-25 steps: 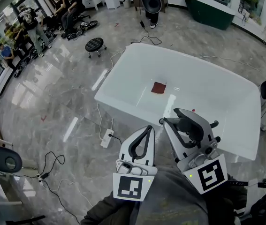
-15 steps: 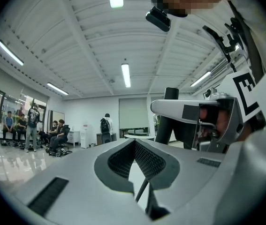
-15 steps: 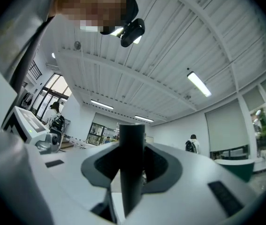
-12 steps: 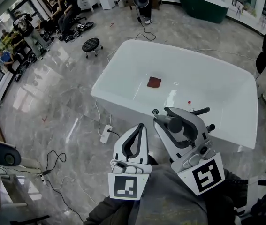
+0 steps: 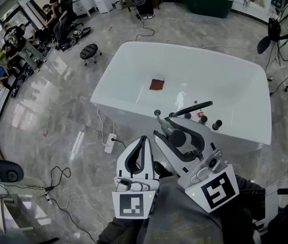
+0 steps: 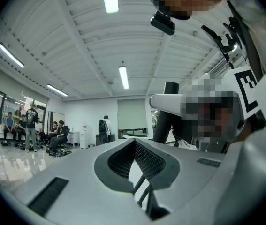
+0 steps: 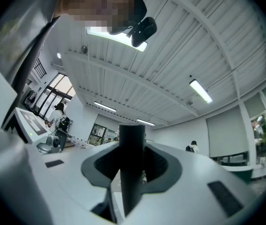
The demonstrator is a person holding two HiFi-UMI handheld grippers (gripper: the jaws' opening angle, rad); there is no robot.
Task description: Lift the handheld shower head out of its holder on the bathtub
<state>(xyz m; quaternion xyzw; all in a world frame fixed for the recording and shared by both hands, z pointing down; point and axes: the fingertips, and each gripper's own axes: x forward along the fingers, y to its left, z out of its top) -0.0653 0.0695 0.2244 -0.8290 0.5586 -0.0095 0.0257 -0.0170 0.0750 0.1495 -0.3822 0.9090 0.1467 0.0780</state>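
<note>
At the near rim of the bathtub (image 5: 108,80), the handheld shower head (image 5: 193,108) lies crosswise in its holder, just ahead of the right gripper (image 5: 170,131), which is clenched on a dark cylinder (image 5: 178,137). The left gripper (image 5: 144,140), closed and empty, sits farther back.

No words, brand names or numbers can be read anywhere. The only printed marks are black-and-white square code patterns on the near cube faces of the left hand-held gripper (image 5: 142,138) and the right hand-held gripper (image 5: 162,125).
</note>
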